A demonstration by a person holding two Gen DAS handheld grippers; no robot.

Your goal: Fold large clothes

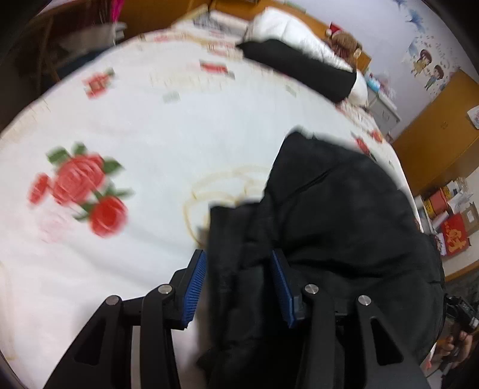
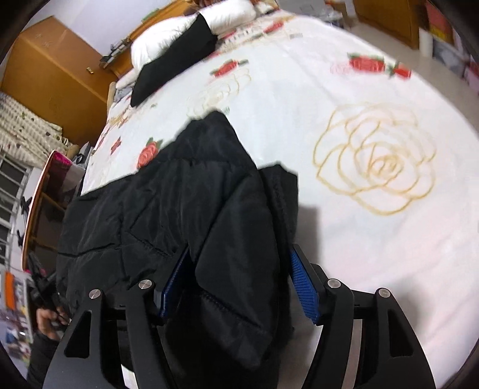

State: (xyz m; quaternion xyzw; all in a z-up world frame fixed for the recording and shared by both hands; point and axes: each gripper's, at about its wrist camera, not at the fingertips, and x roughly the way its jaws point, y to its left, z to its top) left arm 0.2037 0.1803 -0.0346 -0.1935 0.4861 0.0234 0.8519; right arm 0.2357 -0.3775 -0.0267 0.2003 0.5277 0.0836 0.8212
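- Left gripper: blue pads spread, a fold of the black jacket between them; grip looks loose, though the view is blurred.
- Right gripper: pads spread around a jacket fold.
- Jacket lies on the rose-print bedspread.

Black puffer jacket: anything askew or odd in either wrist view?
Nothing damaged. The black quilted puffer jacket lies bunched and uneven on the white rose-print bedspread, mid-fold, with folds between both grippers' jaws. A second black garment lies across the white pillow.

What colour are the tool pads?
Blue, ribbed pads; clearest in the right wrist view.
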